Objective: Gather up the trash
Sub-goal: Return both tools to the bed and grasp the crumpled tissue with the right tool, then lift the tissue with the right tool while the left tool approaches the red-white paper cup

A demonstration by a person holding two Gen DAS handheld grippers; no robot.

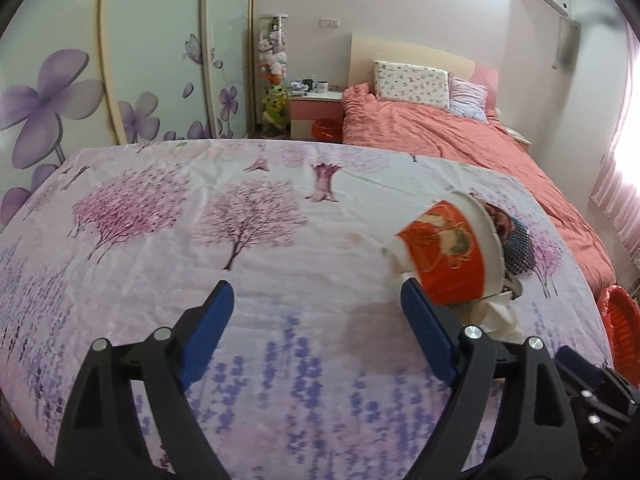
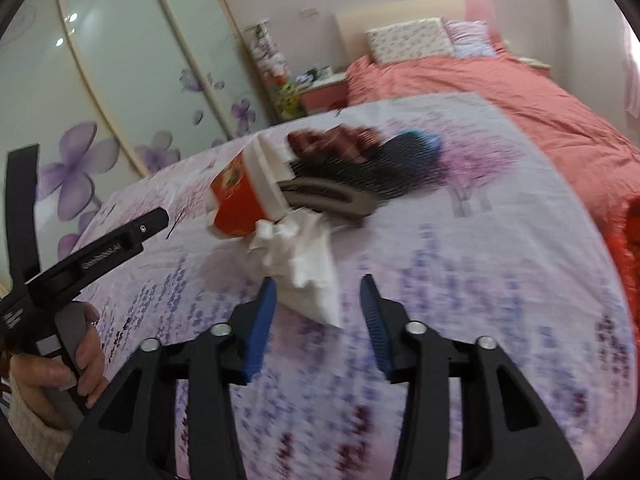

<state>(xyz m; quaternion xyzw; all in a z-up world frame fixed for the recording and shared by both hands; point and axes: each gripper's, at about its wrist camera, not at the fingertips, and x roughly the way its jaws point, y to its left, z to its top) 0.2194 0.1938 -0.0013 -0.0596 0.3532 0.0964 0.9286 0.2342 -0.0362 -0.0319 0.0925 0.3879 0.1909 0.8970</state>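
Trash, tissue: a crumpled white paper tissue (image 2: 298, 256) lies on the floral bedsheet, touching the base of a tipped cup, just ahead of the right gripper.
Trash, cup: an orange-and-white printed paper cup (image 1: 448, 256) lies on its side, its wide white rim facing a dark bristled hairbrush (image 2: 344, 188).
Nearby, not trash by the look of it: a dark red scrunchie (image 2: 332, 140) behind the brush.
Right gripper (image 2: 318, 320): blue-padded jaws apart, empty, straddling the tissue's near corner.
Left gripper (image 1: 318, 328): jaws wide apart, empty, right finger touching or just beside the cup.
Doing it well: probably close on the tissue's bunched middle, not the thin corner, and lift clear of the cup.
Surface: pink-and-purple tree-print sheet (image 1: 200, 208).
Likely bin: an orange mesh basket (image 1: 622, 320) at the bed's right edge.
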